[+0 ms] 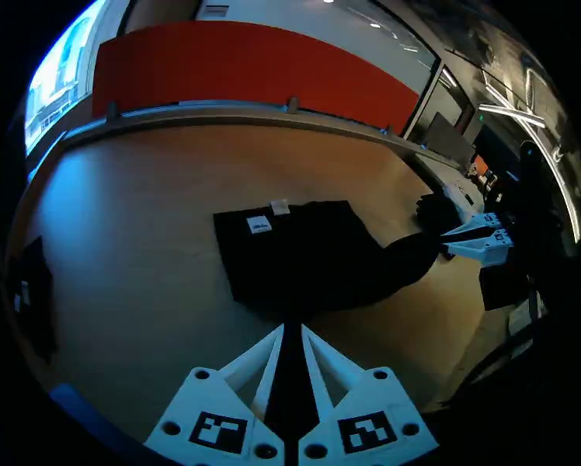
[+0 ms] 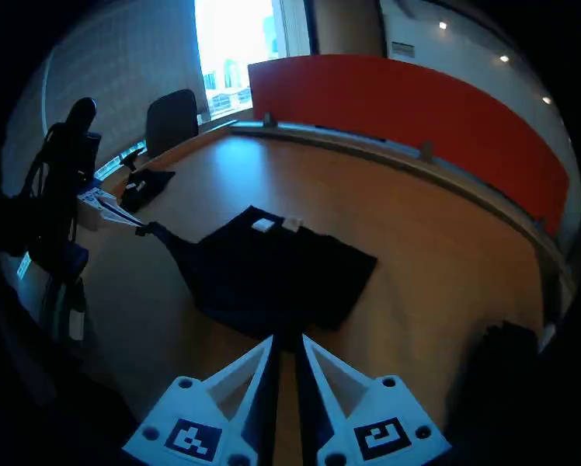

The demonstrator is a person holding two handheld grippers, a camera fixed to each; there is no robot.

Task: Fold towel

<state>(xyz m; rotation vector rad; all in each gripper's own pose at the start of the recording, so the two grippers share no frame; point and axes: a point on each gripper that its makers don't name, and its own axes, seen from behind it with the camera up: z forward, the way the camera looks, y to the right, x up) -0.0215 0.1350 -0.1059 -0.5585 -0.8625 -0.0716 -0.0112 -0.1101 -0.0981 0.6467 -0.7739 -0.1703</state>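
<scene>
Left gripper [image 1: 290, 334], left gripper view: its two white fingers lie nearly pressed together at the lower edge, pinching a narrow strip of the black towel [image 1: 306, 256] between them. From that pinch the towel runs forward and spreads flat over the wooden table [image 1: 135, 233]. Two small white labels [image 1: 259, 225] sit near the towel's far edge, one just beside the other. To the right, the right gripper [image 1: 444, 241] reaches in over the table's edge. Its fingers are closed on a corner of the towel that is drawn out to a point and lifted off the main sheet. A red partition panel [image 1: 252, 62] stands along the far side of the table.

Right gripper view: the right gripper [image 2: 287, 340] shows at the bottom, its fingers close together with a dark fold of the towel [image 2: 275, 272] clamped between them. The rest of the towel lies on the table [image 2: 415, 233] just ahead, labels uppermost. At the left, the left gripper [image 2: 139, 227] grips another corner, stretched thin towards its tips. Behind it stands a dark chair [image 2: 172, 116] below a bright window [image 2: 232, 46]. The red partition panel [image 2: 415, 109] curves along the right.
</scene>
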